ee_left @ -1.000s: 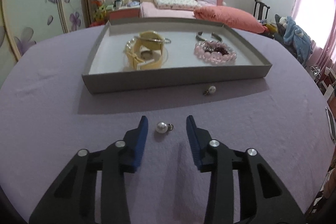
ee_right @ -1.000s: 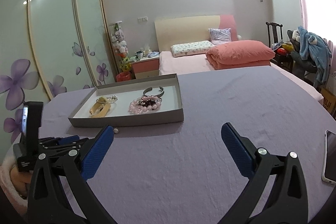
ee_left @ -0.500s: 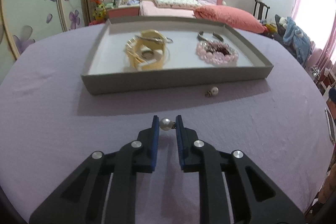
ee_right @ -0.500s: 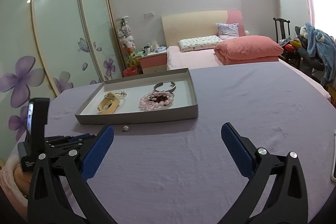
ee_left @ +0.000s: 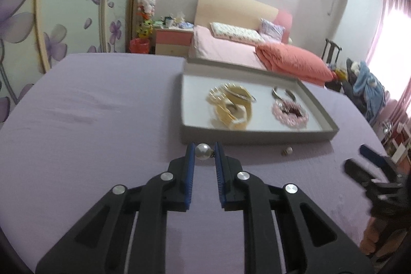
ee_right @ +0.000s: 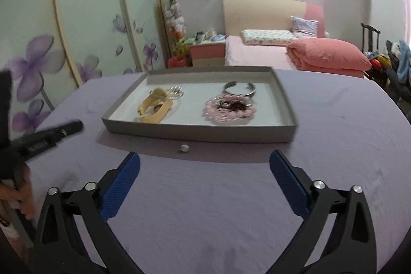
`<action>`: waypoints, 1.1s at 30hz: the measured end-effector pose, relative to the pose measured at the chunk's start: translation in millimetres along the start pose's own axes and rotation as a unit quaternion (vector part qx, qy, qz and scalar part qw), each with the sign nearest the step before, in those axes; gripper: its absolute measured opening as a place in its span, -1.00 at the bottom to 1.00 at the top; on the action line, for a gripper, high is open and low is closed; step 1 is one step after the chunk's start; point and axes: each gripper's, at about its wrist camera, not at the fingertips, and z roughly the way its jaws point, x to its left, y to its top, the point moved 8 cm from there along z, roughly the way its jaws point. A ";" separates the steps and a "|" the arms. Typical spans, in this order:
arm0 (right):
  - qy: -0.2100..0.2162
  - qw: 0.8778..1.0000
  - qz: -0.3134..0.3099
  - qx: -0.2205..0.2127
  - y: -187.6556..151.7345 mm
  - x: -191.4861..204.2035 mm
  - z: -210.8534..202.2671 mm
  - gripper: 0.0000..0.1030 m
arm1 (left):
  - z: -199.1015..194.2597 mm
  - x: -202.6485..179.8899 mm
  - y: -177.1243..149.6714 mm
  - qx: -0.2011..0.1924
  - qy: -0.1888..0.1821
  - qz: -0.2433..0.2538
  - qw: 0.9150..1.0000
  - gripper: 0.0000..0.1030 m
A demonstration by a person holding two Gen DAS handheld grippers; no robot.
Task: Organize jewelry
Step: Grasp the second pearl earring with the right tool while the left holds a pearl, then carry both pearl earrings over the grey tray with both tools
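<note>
With bracelets (ee_right: 228, 108) already lying in the grey tray (ee_right: 200, 130), one pearl earring (ee_left: 203, 151) is being carried, pinched in the left claw (ee_left: 203, 153), while its twin (ee_right: 184, 148), at 12 o'clock of the wide-open right claw (ee_right: 204, 166), is being left on the counter (ee_right: 231, 197).

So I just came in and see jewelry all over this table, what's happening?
A person is sorting jewelry with two handheld tools. The left tool is shut on a pearl earring, near the grey tray. The right tool is open and empty, its jaws just narrowing, facing a second pearl earring lying on the purple cloth.
</note>
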 end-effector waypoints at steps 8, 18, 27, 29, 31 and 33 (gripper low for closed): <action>-0.008 0.996 -0.026 0.082 -7.8 20.6 53.5 0.13 | -24.6 29.0 19.4 -0.037 0.004 -0.026 0.999 -0.68; -0.019 0.992 -0.028 0.122 -15.0 30.3 84.2 -0.22 | -31.5 39.7 21.3 -0.045 0.005 -0.034 0.998 -0.68; -0.025 0.992 -0.027 0.123 -8.9 22.5 85.8 -0.62 | -30.8 35.1 20.7 -0.042 0.002 -0.029 0.999 -0.68; -0.024 0.992 -0.026 0.122 -9.5 21.4 82.4 -0.64 | -31.0 33.1 20.0 -0.041 0.002 -0.028 0.999 -0.68; -0.024 0.992 -0.022 0.123 -10.8 18.7 79.6 -0.64 | -32.2 32.0 19.2 -0.041 0.001 -0.027 0.999 -0.68; -0.022 0.992 -0.017 0.122 -13.9 13.8 72.1 -0.64 | -33.6 30.0 18.0 -0.042 0.000 -0.025 0.999 -0.68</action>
